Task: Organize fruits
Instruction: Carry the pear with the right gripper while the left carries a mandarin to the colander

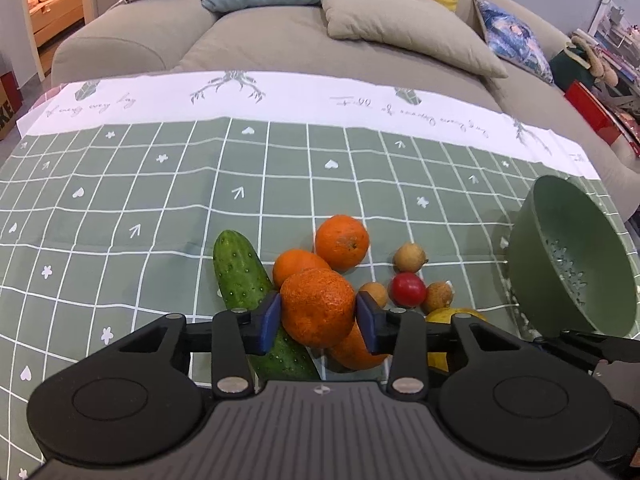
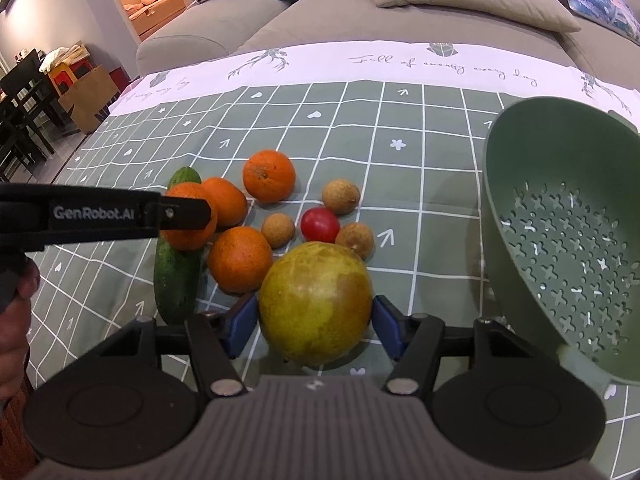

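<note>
My left gripper [image 1: 318,314] is shut on an orange [image 1: 318,308], held above the cucumber [image 1: 240,276]; it shows from the side in the right wrist view [image 2: 188,216]. Its blue pads [image 1: 270,322] press both sides of the fruit. My right gripper [image 2: 316,320] has its pads against a large yellow-green pear-like fruit [image 2: 316,304] on the cloth. Other oranges [image 2: 269,176] [image 2: 239,259], a red tomato [image 2: 320,224] and brown longans [image 2: 341,196] lie between. A green colander [image 2: 560,216] stands tilted at the right.
A green checked tablecloth [image 1: 160,208] covers the table. A grey sofa [image 1: 280,36] with cushions stands behind the far edge. Dark chairs and a box [image 2: 84,96] stand far left in the right wrist view.
</note>
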Demonstrator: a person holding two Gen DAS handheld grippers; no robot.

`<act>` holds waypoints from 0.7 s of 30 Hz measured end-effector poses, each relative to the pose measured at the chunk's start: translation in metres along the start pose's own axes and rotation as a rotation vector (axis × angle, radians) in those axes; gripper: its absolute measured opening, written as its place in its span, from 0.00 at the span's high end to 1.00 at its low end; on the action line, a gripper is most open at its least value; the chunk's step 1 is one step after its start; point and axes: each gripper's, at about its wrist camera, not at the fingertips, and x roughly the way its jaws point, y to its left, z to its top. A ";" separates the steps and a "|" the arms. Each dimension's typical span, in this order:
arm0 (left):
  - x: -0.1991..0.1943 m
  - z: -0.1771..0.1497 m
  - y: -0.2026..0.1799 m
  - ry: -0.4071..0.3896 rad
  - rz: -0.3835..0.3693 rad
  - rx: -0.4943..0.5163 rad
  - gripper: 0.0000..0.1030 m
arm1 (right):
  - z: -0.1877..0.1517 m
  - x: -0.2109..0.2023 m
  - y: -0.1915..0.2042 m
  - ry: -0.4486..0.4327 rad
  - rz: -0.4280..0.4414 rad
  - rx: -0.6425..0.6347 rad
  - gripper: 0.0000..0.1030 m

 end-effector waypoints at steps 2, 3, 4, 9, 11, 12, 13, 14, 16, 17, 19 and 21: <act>-0.008 0.000 -0.002 -0.006 -0.010 0.006 0.56 | 0.000 -0.006 0.001 -0.013 0.005 -0.010 0.43; -0.012 0.000 -0.003 -0.008 -0.011 0.010 0.56 | -0.001 -0.009 0.002 -0.019 0.008 -0.016 0.43; -0.016 -0.001 -0.005 -0.011 -0.011 0.013 0.56 | -0.001 -0.012 0.003 -0.025 0.009 -0.022 0.43; -0.036 -0.004 -0.009 -0.013 -0.051 -0.024 0.56 | -0.003 -0.035 0.005 -0.065 0.021 -0.039 0.43; -0.045 -0.003 -0.013 -0.018 -0.066 -0.030 0.56 | -0.004 -0.048 0.004 -0.088 0.021 -0.048 0.43; -0.048 -0.002 -0.015 -0.022 -0.073 -0.031 0.56 | -0.004 -0.054 0.003 -0.097 0.022 -0.052 0.43; -0.051 0.000 -0.018 -0.022 -0.082 -0.030 0.56 | -0.004 -0.060 0.001 -0.106 0.021 -0.056 0.43; -0.054 0.002 -0.022 -0.019 -0.089 -0.029 0.56 | -0.003 -0.066 -0.002 -0.114 0.019 -0.063 0.43; -0.058 0.006 -0.030 -0.019 -0.102 -0.025 0.56 | 0.000 -0.078 -0.007 -0.128 0.013 -0.081 0.43; -0.060 0.009 -0.035 -0.019 -0.111 -0.021 0.56 | 0.001 -0.084 -0.010 -0.135 0.011 -0.091 0.43; -0.062 0.014 -0.046 -0.019 -0.135 -0.010 0.56 | 0.005 -0.096 -0.018 -0.148 0.004 -0.109 0.43; -0.063 0.019 -0.059 -0.018 -0.163 0.001 0.56 | 0.010 -0.107 -0.030 -0.155 -0.005 -0.127 0.43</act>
